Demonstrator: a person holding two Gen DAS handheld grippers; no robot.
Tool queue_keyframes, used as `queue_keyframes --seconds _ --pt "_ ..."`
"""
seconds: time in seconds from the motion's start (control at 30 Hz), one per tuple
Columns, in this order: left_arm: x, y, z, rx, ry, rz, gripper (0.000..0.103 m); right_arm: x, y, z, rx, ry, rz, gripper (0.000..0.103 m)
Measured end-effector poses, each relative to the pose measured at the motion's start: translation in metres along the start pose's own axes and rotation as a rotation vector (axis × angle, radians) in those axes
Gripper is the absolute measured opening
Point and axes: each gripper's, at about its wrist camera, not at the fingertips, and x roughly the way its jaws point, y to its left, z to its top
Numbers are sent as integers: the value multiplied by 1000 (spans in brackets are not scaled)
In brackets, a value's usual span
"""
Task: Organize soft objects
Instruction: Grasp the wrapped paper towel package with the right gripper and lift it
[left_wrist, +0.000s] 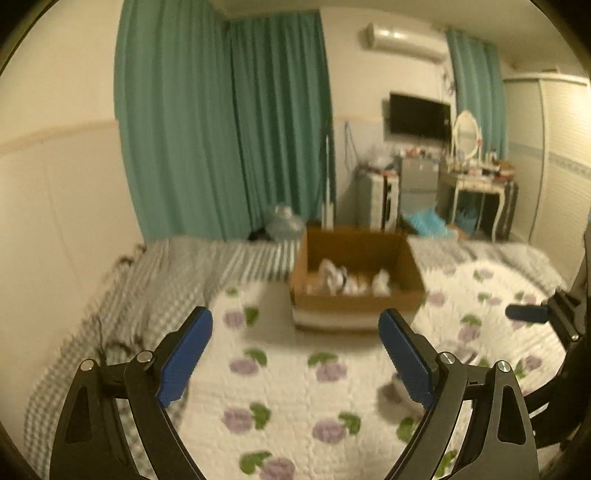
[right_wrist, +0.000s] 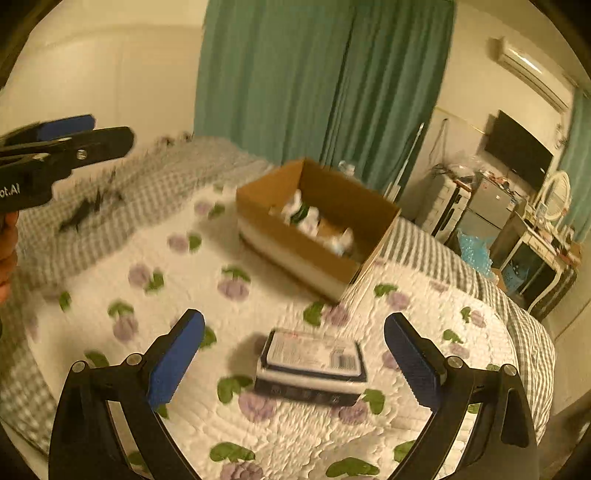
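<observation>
Cardboard forms the box (right_wrist: 317, 236) we see on the bed's flowered quilt (right_wrist: 258, 295), with pale soft items (right_wrist: 310, 218) bunched inside. Our right tool (right_wrist: 294, 354) hangs wide open above a dark-edged packet (right_wrist: 312, 365) lying on the quilt. Our left tool (left_wrist: 295, 350) is open too, empty, facing the box from nearby.

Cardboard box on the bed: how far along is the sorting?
Done: several white soft items lie inside the cardboard box. In hand: nothing; the left hand-held gripper and right hand-held gripper are open and empty. Left: a flat packet lies on the floral quilt below the right one.
</observation>
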Motion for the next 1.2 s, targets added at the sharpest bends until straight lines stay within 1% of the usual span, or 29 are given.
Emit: queue_keyframes --seconds 0.1,0.17,0.27,0.33,0.43,0.5,0.63,0.7,0.87,0.9,0.93,0.97,1.0,1.07,1.13,1.2 --pt "20 -11 -32 9 61 40 93 27 15 -10 -88 56 -9 98" --pt "32 -15 -52 7 104 51 93 45 20 -17 -115 90 -6 98" --pt "51 -19 -78 9 173 63 93 78 24 -29 -157 171 -11 98" --pt "59 -19 -91 13 204 69 93 96 25 -39 -185 229 -10 98" --pt "70 -16 -102 6 239 68 93 115 26 -51 -199 304 0 98" --pt "75 -16 -109 6 256 63 93 123 26 -56 -200 331 8 98" --pt "83 -15 -118 3 279 57 93 133 27 -59 -203 354 -2 98" --pt "84 -14 -119 -2 282 37 93 139 27 -61 -202 374 -29 98" --pt "84 -12 -120 -9 281 28 93 146 24 -60 -189 382 -50 98" --pt "84 -12 -120 -10 281 27 93 148 23 -60 -185 384 -56 94" --pt "84 -12 -120 -10 281 26 93 150 21 -59 -183 386 -71 85" --pt "85 -12 -120 -9 283 26 93 151 20 -59 -184 386 -87 80" --pt "85 -13 -120 -7 283 27 93 151 18 -58 -185 385 -102 78" --pt "84 -13 -120 -3 284 27 93 151 15 -56 -167 381 -86 74" --pt "83 -13 -119 1 284 26 93 148 16 -55 -167 369 -81 62" --pt "82 -12 -118 4 283 26 93 143 19 -52 -178 351 -81 55"
